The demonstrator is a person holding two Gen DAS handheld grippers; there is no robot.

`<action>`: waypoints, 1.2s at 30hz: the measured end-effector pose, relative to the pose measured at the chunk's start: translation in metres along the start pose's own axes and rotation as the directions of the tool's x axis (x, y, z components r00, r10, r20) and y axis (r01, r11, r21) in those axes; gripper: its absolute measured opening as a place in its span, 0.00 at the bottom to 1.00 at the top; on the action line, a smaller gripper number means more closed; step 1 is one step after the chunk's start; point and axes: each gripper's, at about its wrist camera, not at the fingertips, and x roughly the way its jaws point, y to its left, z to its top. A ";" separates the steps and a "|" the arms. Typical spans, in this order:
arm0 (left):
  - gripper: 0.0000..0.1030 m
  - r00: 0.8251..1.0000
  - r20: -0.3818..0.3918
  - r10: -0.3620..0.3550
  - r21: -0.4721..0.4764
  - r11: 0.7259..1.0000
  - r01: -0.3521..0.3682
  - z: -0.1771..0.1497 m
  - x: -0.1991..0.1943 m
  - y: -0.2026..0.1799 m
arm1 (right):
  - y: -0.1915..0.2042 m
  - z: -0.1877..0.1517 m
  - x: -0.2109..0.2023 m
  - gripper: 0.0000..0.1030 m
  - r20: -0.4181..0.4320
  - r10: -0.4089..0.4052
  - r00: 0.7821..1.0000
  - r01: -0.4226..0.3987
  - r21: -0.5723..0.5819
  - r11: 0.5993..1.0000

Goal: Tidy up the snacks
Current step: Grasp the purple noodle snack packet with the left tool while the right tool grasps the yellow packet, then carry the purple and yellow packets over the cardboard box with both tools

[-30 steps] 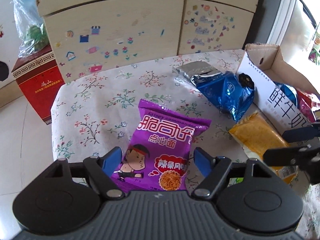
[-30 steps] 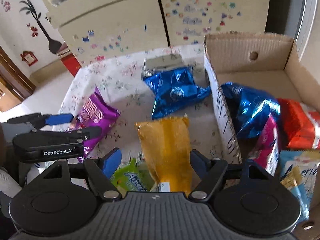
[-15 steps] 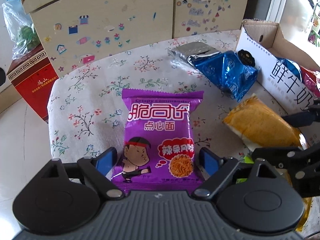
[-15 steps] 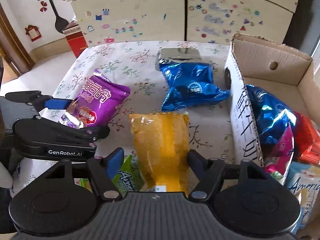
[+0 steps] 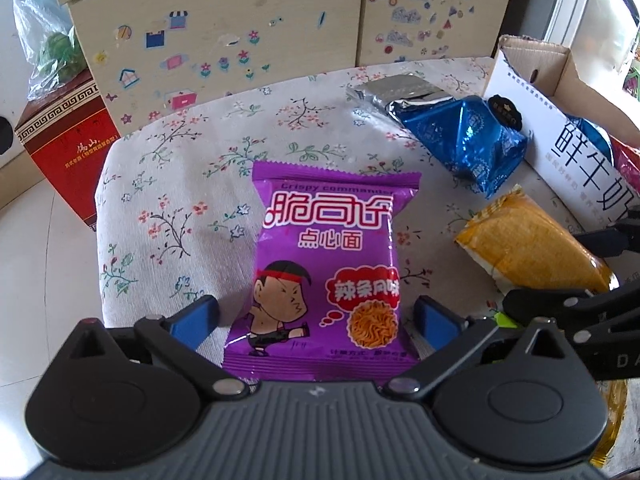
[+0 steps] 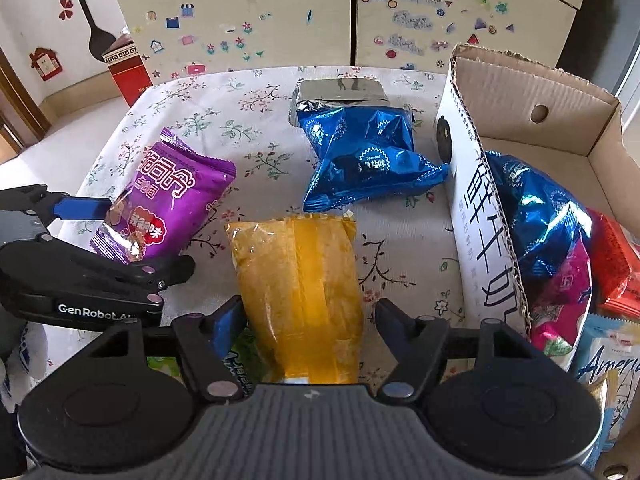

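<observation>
Cardboard box [image 6: 560,92] at the table's right edge already holds several packets; a blue packet [image 6: 368,160], a silver packet [image 6: 340,92], a yellow packet [image 6: 296,280] and a purple packet [image 5: 328,264] lie on the floral tablecloth [image 5: 168,200], unsorted. Left gripper [image 5: 316,316], jaws just opened wide, straddles the purple packet with pads clear; right gripper [image 6: 310,320] brackets the yellow one, released, not pressing. A green wrapper [image 6: 240,356] under the right gripper is mostly hidden, and the box's near end is cut off.
</observation>
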 end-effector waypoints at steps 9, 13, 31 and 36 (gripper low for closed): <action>0.95 1.000 0.013 0.013 0.028 1.000 -0.014 0.000 -0.003 -0.004 | 0.003 0.000 0.000 0.61 0.007 -0.007 1.000 0.007 -0.016 1.000; 0.74 0.999 0.024 -0.022 0.045 0.999 0.021 0.001 -0.009 -0.008 | 0.001 0.000 -0.004 0.59 0.019 -0.003 1.000 0.004 -0.011 1.000; 0.61 0.993 0.120 -0.001 0.010 1.000 0.000 0.009 -0.034 -0.006 | -0.004 0.008 -0.036 0.58 0.136 0.020 0.991 -0.017 -0.021 1.000; 0.61 0.990 0.139 0.006 -0.015 1.000 -0.004 0.010 -0.041 -0.006 | -0.006 0.007 -0.041 0.57 0.151 0.029 0.988 -0.026 -0.018 0.999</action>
